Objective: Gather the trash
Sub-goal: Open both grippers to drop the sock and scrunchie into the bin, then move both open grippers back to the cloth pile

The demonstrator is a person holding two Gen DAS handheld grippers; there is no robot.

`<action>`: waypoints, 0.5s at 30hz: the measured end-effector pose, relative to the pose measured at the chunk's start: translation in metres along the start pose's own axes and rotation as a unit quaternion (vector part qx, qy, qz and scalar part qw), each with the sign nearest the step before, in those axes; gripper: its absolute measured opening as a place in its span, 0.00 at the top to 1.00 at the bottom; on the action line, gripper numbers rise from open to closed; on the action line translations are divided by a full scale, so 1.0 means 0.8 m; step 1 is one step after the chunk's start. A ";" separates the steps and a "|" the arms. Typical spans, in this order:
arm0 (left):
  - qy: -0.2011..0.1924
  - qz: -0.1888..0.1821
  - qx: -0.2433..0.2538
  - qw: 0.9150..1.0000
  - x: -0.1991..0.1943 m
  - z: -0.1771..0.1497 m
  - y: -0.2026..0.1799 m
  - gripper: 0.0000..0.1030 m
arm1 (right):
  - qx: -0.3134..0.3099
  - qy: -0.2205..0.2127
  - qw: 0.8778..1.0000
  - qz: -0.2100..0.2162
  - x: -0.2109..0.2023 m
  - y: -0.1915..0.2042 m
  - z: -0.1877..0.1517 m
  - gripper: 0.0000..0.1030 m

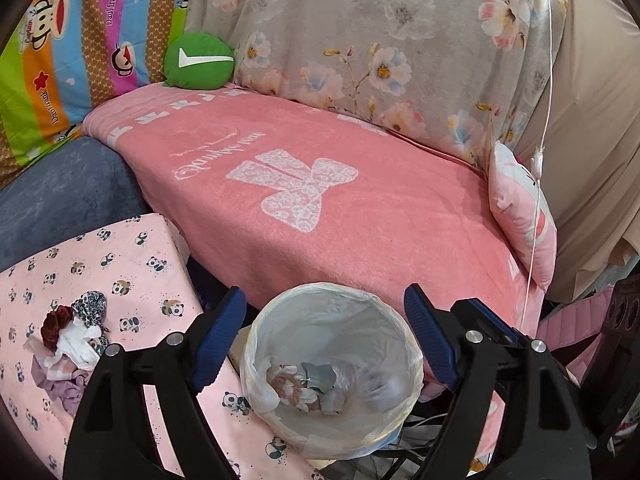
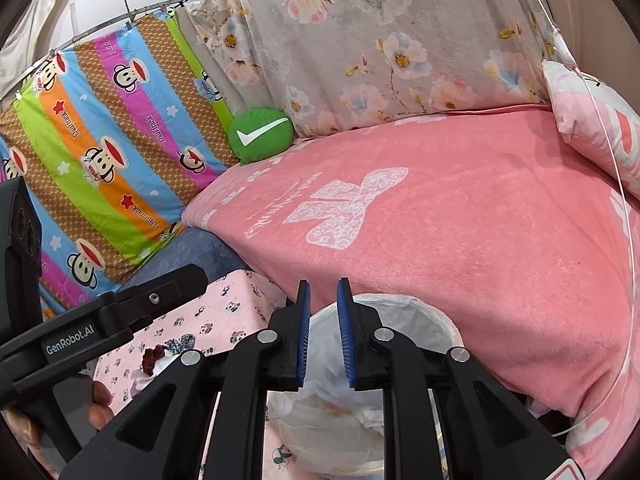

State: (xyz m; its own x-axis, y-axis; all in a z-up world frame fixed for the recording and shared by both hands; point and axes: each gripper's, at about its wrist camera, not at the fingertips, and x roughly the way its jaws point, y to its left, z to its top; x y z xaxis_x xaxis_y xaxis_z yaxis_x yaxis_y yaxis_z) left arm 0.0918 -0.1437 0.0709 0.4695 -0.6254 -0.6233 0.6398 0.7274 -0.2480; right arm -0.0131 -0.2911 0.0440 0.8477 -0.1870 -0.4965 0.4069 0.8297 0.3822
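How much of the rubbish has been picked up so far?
Partly done: crumpled wrappers already lie in the lined bin. Nothing is in hand; the left gripper hangs open over the bin, and the right gripper has nothing between its jaws. Left: the pile of scraps on the panda cloth.

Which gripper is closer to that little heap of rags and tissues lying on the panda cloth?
Left. The left gripper hangs open over the bin, with the heap just beside its left finger. The right gripper is over the bin too, farther from the heap.
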 end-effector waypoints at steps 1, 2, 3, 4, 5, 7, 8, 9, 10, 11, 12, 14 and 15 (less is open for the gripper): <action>-0.001 0.002 -0.001 1.000 -0.001 0.000 0.001 0.25 | 0.000 -0.001 1.000 0.000 0.000 0.001 0.000 0.81; -0.003 0.004 -0.001 1.000 -0.002 0.000 0.002 0.25 | 0.001 -0.002 1.000 0.000 -0.001 0.001 0.000 0.78; -0.004 0.007 -0.001 1.000 -0.003 0.000 0.002 0.25 | 0.000 -0.002 1.000 0.001 -0.001 0.002 0.000 0.77; -0.004 0.010 0.000 1.000 -0.004 0.000 0.003 0.25 | 0.000 -0.002 1.000 0.002 -0.001 0.002 -0.001 0.77; -0.005 0.012 -0.001 1.000 -0.005 -0.001 0.005 0.25 | -0.001 -0.002 1.000 0.003 -0.001 0.004 -0.001 0.77; -0.007 0.016 -0.003 1.000 -0.007 -0.001 0.008 0.25 | -0.003 -0.002 1.000 0.006 -0.001 0.005 0.000 0.77; -0.007 0.017 -0.004 1.000 -0.008 -0.001 0.010 0.25 | -0.004 -0.002 1.000 0.007 -0.002 0.006 0.000 0.77; -0.007 0.019 -0.006 1.000 -0.009 -0.002 0.012 0.25 | -0.007 -0.001 1.000 0.010 -0.001 0.009 -0.001 0.77; -0.007 0.021 -0.007 1.000 -0.010 -0.002 0.014 0.25 | -0.008 0.000 1.000 0.011 -0.001 0.011 0.000 0.77; -0.008 0.023 -0.007 1.000 -0.011 -0.002 0.016 0.25 | -0.010 0.000 1.000 0.012 -0.001 0.013 0.000 0.77; -0.009 0.025 -0.009 1.000 -0.013 -0.003 0.019 0.25 | -0.012 0.001 1.000 0.014 0.000 0.015 0.000 0.77; -0.011 0.028 -0.013 0.999 -0.016 -0.004 0.024 0.25 | -0.017 0.003 1.000 0.018 0.001 0.021 -0.002 0.77; -0.012 0.030 -0.015 0.999 -0.018 -0.005 0.026 0.25 | -0.019 0.004 1.000 0.020 0.001 0.024 -0.003 0.77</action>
State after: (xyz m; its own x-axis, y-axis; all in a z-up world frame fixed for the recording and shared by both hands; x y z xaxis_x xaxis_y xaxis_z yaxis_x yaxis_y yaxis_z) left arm 0.0964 -0.1184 0.0718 0.5207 -0.5874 -0.6195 0.5921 0.7712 -0.2336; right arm -0.0054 -0.2744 0.0494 0.8600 -0.1490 -0.4880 0.3596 0.8555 0.3725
